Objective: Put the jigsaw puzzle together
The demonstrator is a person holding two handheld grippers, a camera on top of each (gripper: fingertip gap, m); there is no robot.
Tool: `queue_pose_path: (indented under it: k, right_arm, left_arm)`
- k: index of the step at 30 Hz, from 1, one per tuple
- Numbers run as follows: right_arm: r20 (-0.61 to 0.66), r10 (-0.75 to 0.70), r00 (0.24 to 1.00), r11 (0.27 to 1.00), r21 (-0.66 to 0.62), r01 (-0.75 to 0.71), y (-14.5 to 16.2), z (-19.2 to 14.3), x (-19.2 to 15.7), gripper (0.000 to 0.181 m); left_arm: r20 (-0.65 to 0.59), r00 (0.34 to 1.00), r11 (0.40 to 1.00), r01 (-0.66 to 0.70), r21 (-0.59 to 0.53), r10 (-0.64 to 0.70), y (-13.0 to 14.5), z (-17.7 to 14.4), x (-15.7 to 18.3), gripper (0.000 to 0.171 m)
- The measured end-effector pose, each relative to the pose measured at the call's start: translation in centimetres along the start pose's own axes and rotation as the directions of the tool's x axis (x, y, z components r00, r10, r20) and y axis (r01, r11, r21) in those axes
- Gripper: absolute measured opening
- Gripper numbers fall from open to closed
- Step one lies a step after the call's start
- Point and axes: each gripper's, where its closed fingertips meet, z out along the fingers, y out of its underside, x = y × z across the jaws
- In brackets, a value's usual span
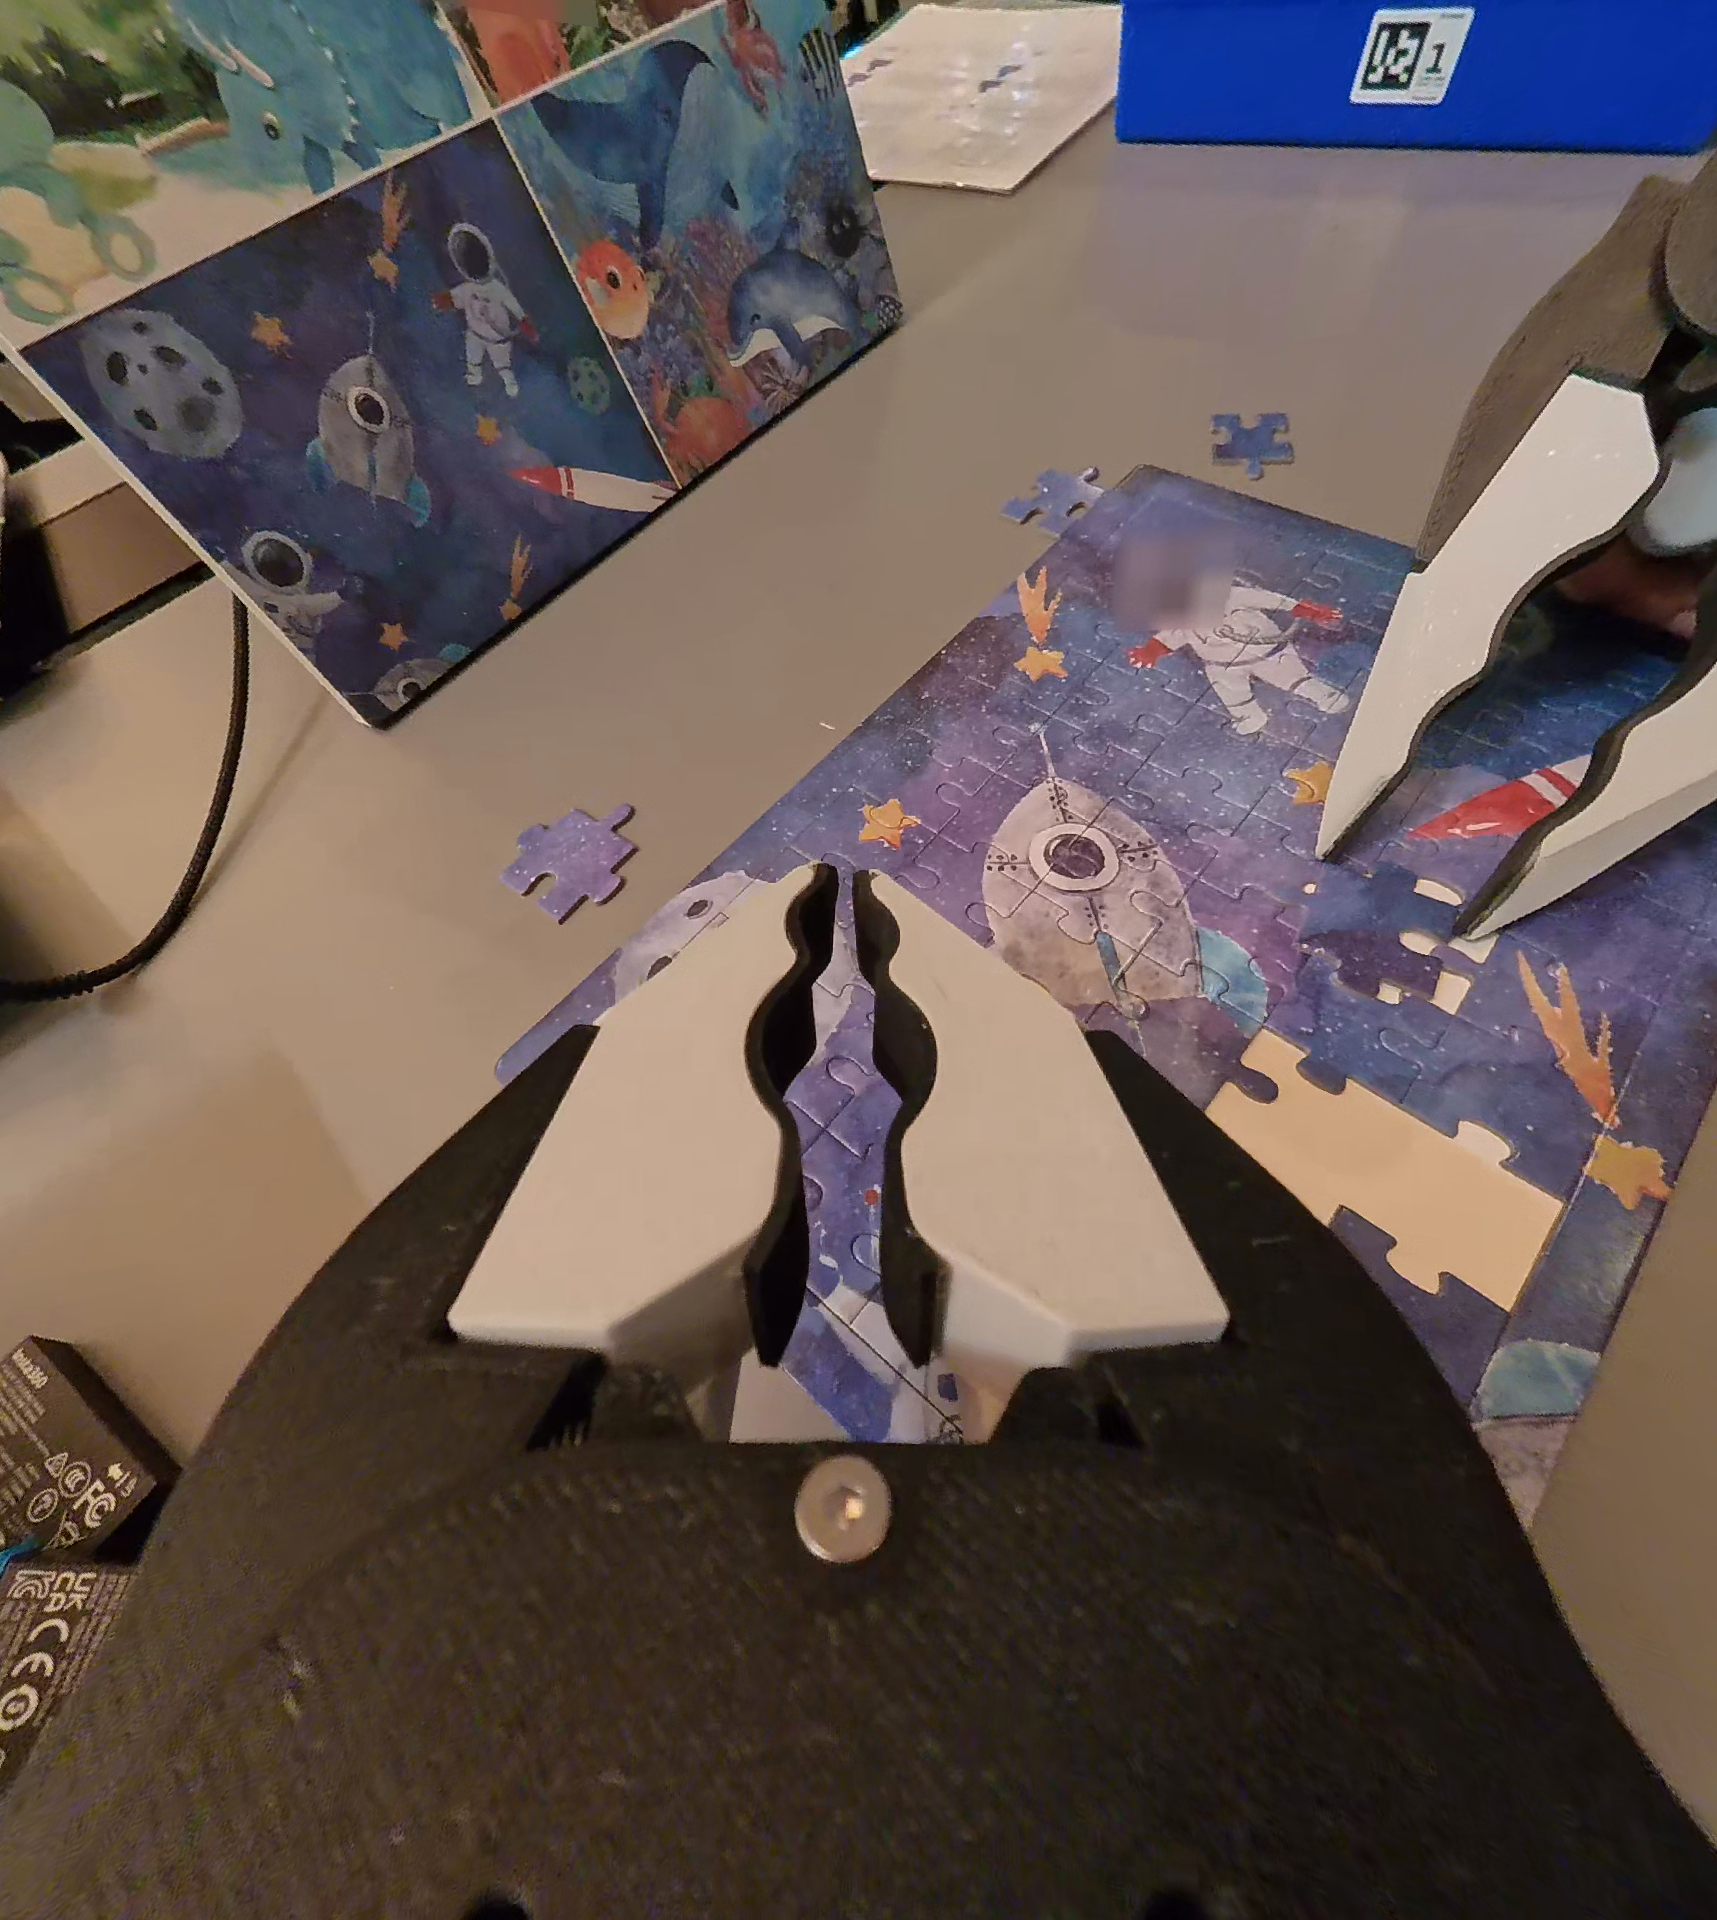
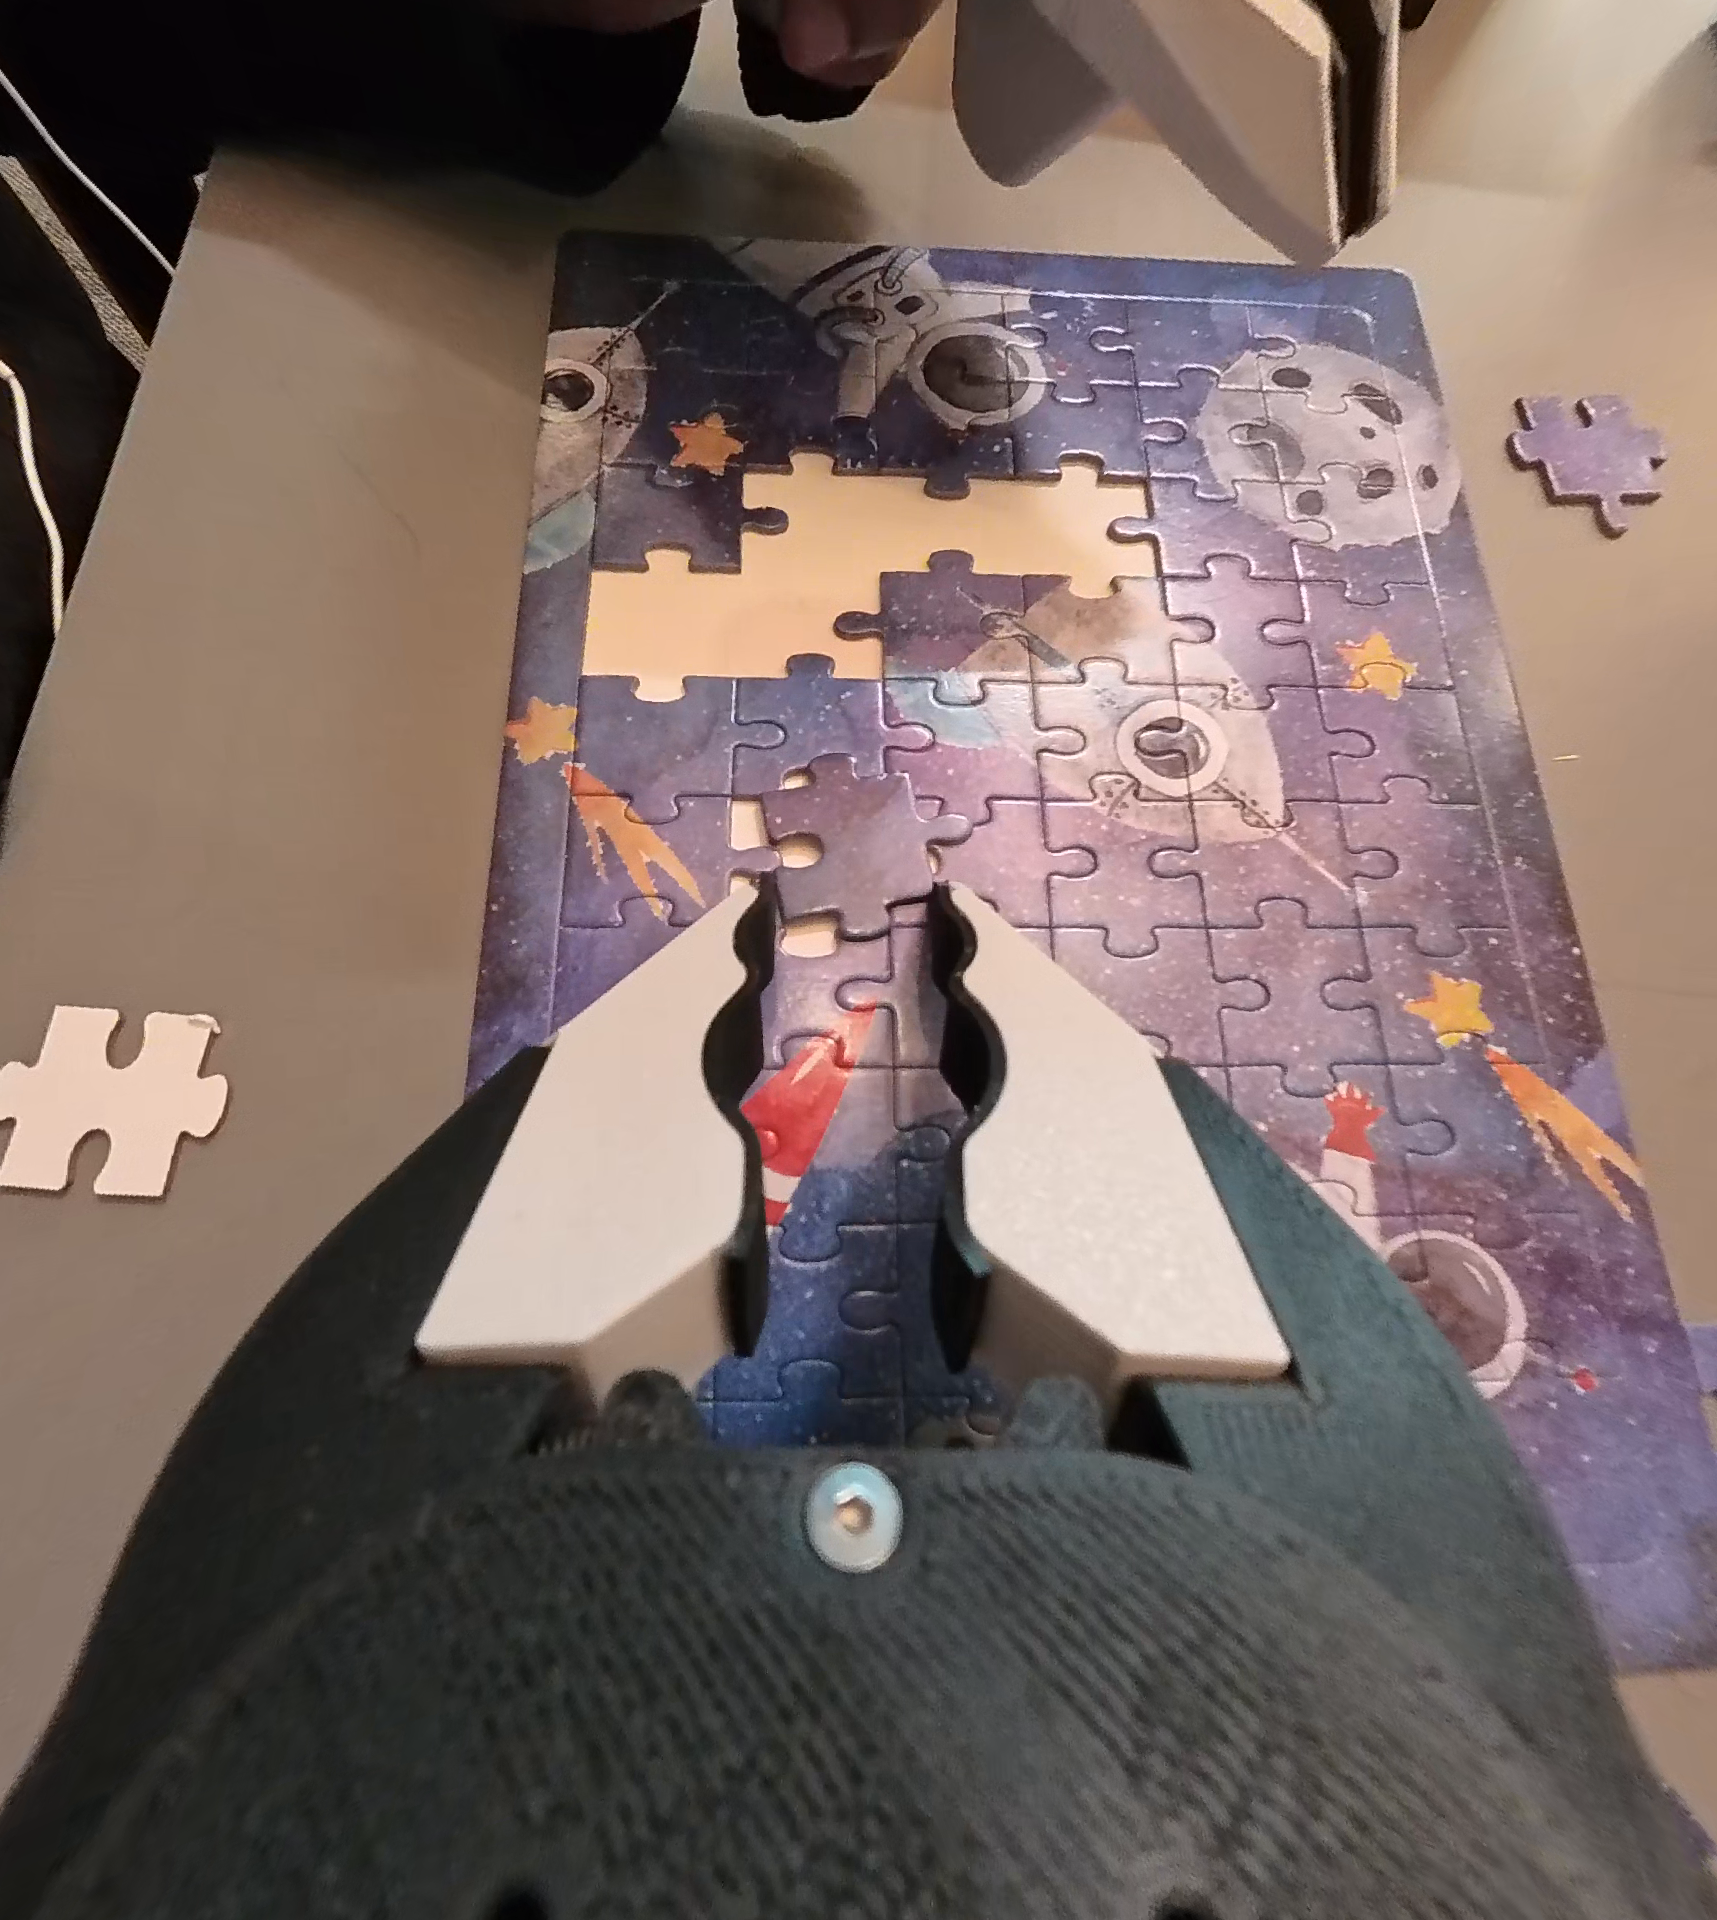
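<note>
A space-themed jigsaw puzzle [image 1: 947, 727] lies in its tray on the grey table, mostly assembled, and fills the right wrist view [image 2: 1353, 935]. A cream gap of several pieces [image 2: 833, 561] stays bare; it also shows in the left wrist view [image 1: 1373, 1174]. My right gripper [image 2: 846, 896] grips a dark purple piece [image 2: 859, 831] by its sides, and the piece lies askew over a single slot. The same gripper [image 1: 1402, 889] and piece [image 1: 1373, 935] show in the left wrist view. My left gripper [image 1: 843, 878] is shut and empty, hovering over the puzzle's near left edge.
Loose pieces lie around the tray: one purple [image 1: 573, 862], two blue [image 1: 1056, 499] [image 1: 1249, 442], one face-down white [image 2: 106, 1101], one purple [image 2: 1586, 457]. A puzzle box [image 1: 366, 416] stands at the back left, a blue box [image 1: 1456, 62] behind. A black cable [image 1: 220, 779] runs at left. Spacing between my two grippers at the tips: around 12 cm. The space-themed jigsaw puzzle [image 1: 947, 727] is about equally far from each gripper, around 10 cm. It turns up in the right wrist view [image 2: 1448, 829] as well.
</note>
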Motion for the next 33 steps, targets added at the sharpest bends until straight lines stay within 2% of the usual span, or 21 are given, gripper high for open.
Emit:
queue_pose_path:
  k: [16, 23, 33]
  right_arm:
    - [-0.016, -0.005, 1.0, 1.0, 0.002, 0.005, -0.22, 0.24, 0.13, 0.037]
    - [-0.004, 0.006, 1.0, 1.0, 0.002, -0.006, -0.21, 0.34, -0.03, 0.03]
    - [-0.008, 0.016, 1.0, 1.0, 0.005, -0.016, -0.33, 0.3, 0.06, 0.029]
  left_arm:
    - [-0.005, 1.0, 1.0, -0.005, 0.003, 0.005, -0.05, 0.02, 0.11, 0.001]
    - [-0.007, 1.0, 1.0, -0.002, 0.003, 0.002, -0.04, 0.02, 0.09, 0.001]
    - [-0.009, 1.0, 1.0, -0.002, 0.006, 0.002, -0.07, -0.02, 0.09, 0.001]
